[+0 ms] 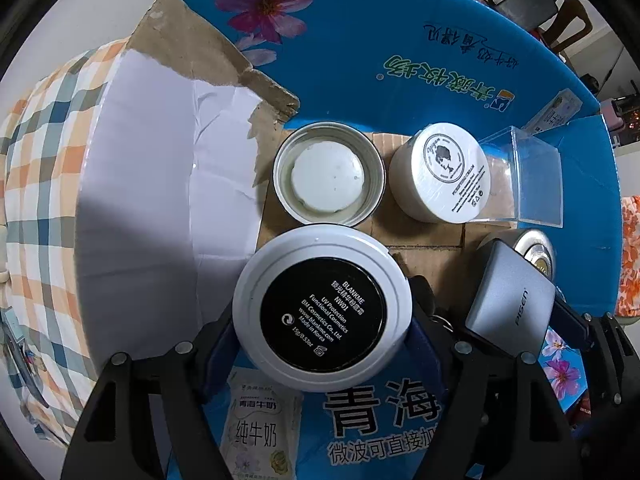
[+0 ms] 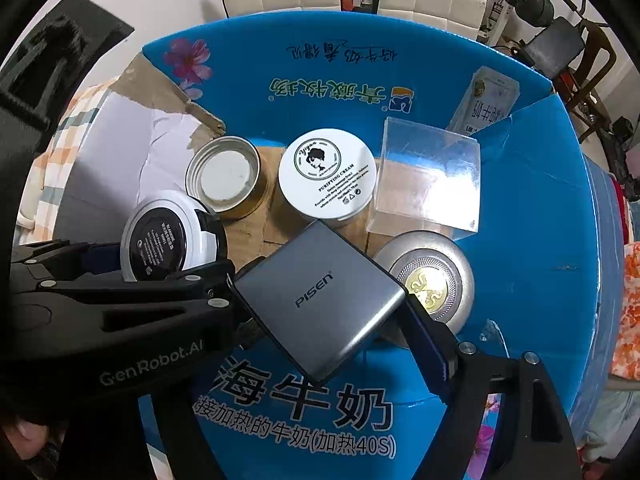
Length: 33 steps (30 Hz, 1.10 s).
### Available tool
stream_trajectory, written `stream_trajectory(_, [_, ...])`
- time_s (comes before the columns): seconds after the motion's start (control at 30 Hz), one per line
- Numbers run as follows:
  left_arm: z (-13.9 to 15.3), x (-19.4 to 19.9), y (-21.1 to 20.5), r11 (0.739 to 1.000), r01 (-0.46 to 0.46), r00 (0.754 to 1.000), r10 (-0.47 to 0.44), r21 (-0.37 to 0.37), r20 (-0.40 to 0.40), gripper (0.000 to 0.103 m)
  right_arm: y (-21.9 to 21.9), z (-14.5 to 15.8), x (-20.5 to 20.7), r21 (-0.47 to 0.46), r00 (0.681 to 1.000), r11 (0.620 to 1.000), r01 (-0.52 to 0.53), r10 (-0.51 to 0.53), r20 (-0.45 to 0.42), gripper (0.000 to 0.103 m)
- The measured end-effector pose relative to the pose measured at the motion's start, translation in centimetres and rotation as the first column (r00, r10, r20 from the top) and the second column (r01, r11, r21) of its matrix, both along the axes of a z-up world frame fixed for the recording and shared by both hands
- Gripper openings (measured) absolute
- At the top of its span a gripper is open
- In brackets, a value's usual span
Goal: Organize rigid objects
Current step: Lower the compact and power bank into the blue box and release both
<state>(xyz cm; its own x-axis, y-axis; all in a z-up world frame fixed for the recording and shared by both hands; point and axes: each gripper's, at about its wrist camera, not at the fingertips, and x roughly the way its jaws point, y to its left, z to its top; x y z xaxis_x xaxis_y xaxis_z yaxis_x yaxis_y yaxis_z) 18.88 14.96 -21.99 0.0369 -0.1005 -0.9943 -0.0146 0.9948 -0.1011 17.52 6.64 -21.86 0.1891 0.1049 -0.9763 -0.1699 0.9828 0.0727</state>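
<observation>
**Both grippers loaded over the blue milk carton**

The left gripper (image 1: 322, 320) reaches forward over the near wall of the open blue printed cardboard box (image 1: 400, 40), its jaws closed partway on the round white cosmetic compact with a black BLANKME label (image 1: 322, 309), label side facing the camera. The right gripper (image 2: 324, 308) comes in just beside it, jaws clamped on the flat grey PISEN power bank (image 2: 324, 302), held tilted with one corner pointing down — above the box floor, not resting on it.

On the brown floor of the box sit a round metal lid with a white liner (image 1: 329, 174), open side up, next to it a white round jar marked with a portrait logo (image 1: 442, 172), and at the right a clear plastic square box (image 1: 528, 178).

The right wrist view shows a silver round disc with a gold centre (image 2: 434, 280) almost whole, plus the left gripper's black body lettered GenRobot.AI; the left wrist view mostly hides that disc behind the power bank. The left view alone shows the orange-and-blue checked cloth (image 1: 44, 152) beside the box.
</observation>
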Motion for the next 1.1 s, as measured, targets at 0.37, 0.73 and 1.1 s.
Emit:
stream_trajectory(0.37, [-1.5,-0.4,-0.8,1.000,0.004,0.999,-0.003,0.012,-0.045,0.073,-0.4,-0.3,-0.9,-0.010,0.998,1.000,0.006,-0.006,-0.068,0.091])
stream_trajectory(0.73, [-2.3,-2.0,-1.2,1.000,0.005,0.997,-0.004,0.018,-0.071,0.074,-1.1,-1.2,-1.9,-0.024,0.996,1.000,0.009,-0.012,-0.091,0.098])
stream_trajectory(1.1, [-1.2,-2.5,-1.7,0.999,-0.009,1.000,0.009,0.039,-0.004,0.103,-4.4,-0.7,-1.8,-0.109,0.988,0.984,0.142,-0.149,-0.052,0.099])
